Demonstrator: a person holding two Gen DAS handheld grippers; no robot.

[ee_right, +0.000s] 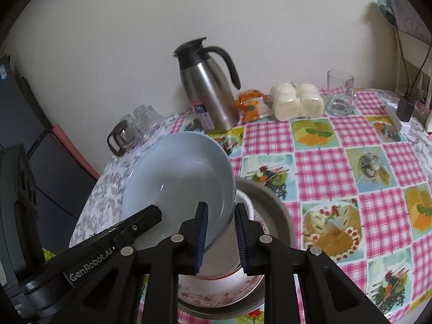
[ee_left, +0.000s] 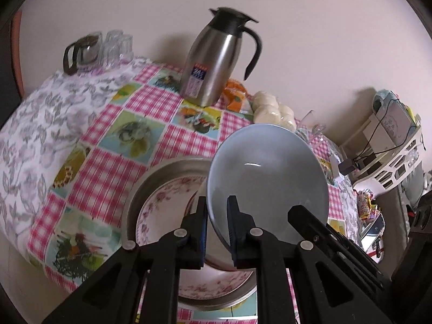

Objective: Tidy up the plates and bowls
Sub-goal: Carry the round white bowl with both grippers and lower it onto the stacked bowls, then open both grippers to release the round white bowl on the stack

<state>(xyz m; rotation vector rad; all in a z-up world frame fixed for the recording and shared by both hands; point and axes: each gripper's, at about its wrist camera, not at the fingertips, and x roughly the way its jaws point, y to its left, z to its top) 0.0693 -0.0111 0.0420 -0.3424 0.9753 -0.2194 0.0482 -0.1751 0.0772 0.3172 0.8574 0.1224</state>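
A pale blue bowl (ee_left: 270, 178) is held tilted above a stack of dishes. My left gripper (ee_left: 217, 216) is shut on its left rim. My right gripper (ee_right: 220, 224) straddles the opposite rim of the blue bowl (ee_right: 178, 181), with a small gap at the right pad. Below sit a floral plate (ee_left: 159, 205) inside a grey metal pan (ee_left: 151, 178), and a white bowl (ee_right: 247, 202) partly hidden under the blue one. The pan (ee_right: 275, 202) and floral plate (ee_right: 216, 291) also show in the right wrist view.
A steel thermos jug (ee_left: 213, 62) stands at the back of the checked tablecloth (ee_left: 108, 162). Wrapped buns (ee_right: 297, 102), an orange packet (ee_right: 251, 105) and a glass mug (ee_right: 341, 94) line the wall. Glasses and a glass pot (ee_left: 81, 54) stand far left. A white rack (ee_left: 391, 148) is at right.
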